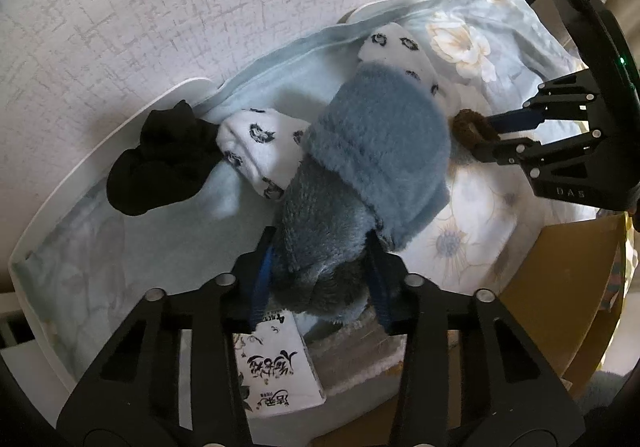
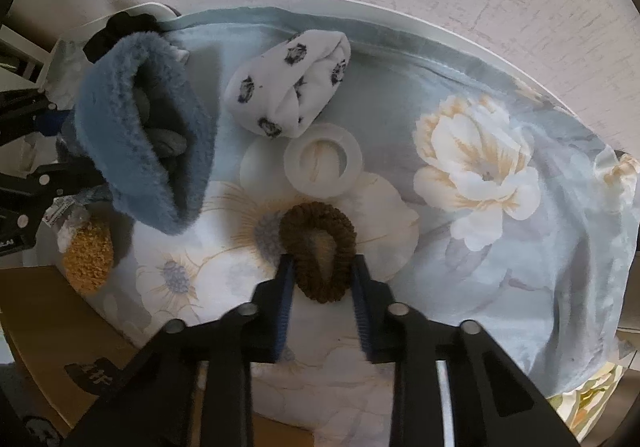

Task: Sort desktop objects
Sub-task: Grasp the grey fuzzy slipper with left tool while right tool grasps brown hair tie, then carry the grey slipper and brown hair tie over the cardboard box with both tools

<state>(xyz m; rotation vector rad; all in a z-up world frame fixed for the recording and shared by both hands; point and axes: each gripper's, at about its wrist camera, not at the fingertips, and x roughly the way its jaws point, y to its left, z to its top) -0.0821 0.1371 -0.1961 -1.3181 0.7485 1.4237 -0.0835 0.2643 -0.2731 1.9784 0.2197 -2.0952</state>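
Far left in the left wrist view, a black sock (image 1: 160, 159) lies bunched against the rim of the white table (image 1: 120, 115), which is draped in a pale blue floral cloth (image 1: 500, 47). Just beside the black sock sits a white sock with dark paw-like prints (image 1: 260, 151), and a second patterned white sock (image 1: 400, 51) peeks out behind the slipper.

Centre frame, the left tool (image 1: 320, 279) is clamped on the heel end of a fluffy blue slipper (image 1: 380, 151), its blue-padded fingers pressing into the fur on both sides. The slipper is held above the cloth, toe pointing away. Under the tool lies a white packet with black Chinese characters (image 1: 276, 363); the writing is too distorted to read.

Moving right, the right tool (image 2: 322, 279) is closed on a brown fuzzy hair tie (image 2: 318, 247), pinching its near end so the loop is squeezed narrow. The tie hangs just above a big white flower printed on the cloth. In the left wrist view that tool's black body carries the letters "DAS".

Beyond the tie, a white ring (image 2: 324, 159) rests flat on the cloth, touching the patterned sock. At the left of the right wrist view, a mustard-yellow fuzzy thing (image 2: 88, 259) sits near a brown cardboard box (image 2: 52, 327) with a dark printed mark, unreadable.
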